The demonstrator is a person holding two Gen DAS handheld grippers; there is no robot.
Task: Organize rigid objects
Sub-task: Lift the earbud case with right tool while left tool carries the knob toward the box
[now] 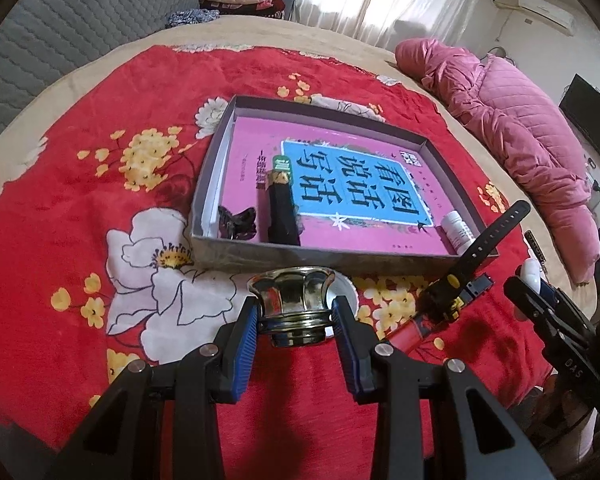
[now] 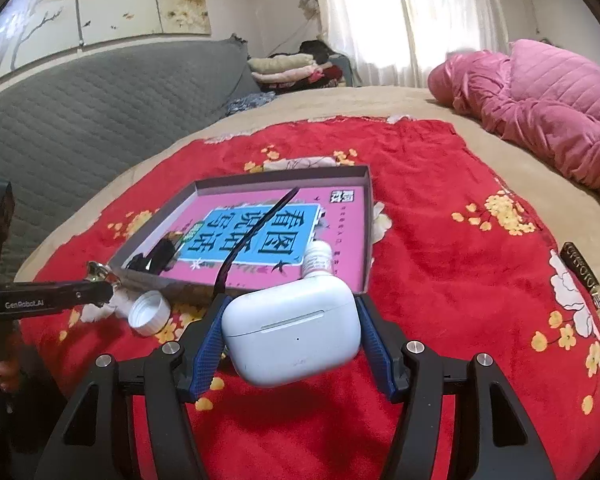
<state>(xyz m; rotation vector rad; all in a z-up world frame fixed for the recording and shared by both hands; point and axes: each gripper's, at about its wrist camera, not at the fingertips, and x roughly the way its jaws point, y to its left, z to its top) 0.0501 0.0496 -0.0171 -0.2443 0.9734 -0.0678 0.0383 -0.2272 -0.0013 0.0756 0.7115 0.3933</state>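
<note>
While the left tongs (image 1: 295,316) are reaching forward low over the bed, their blue pads (image 1: 247,340) are pinching a shiny metal fitting (image 1: 291,304), a flared chrome piece with a threaded neck, by its narrow waist. It is sitting just short of the near wall of a shallow grey box (image 1: 342,258), with a white cap (image 1: 346,286) showing right behind it on the red floral blanket (image 1: 100,128). Inside the box a pink book (image 1: 340,184) is covering the floor, and on it are lying a dark hair clip (image 1: 238,222) in the near left corner, a black rectangular case (image 1: 282,210) beside it, and a small white bottle (image 1: 456,232) in the near right corner. A black watch strap (image 1: 488,236) is leaning across the box's near right corner, and a red and black tool (image 1: 416,320) is lying near it on the blanket. The right tongs (image 2: 291,340) are angling in from the right, level with the blanket, and clamping a white earbud case (image 2: 292,332) between their pads (image 2: 206,356); the case is hanging tilted, just in front of the box's near right corner. A pink quilted coat (image 2: 548,96) is lying well apart at the far edge of the bed (image 2: 380,100).
</note>
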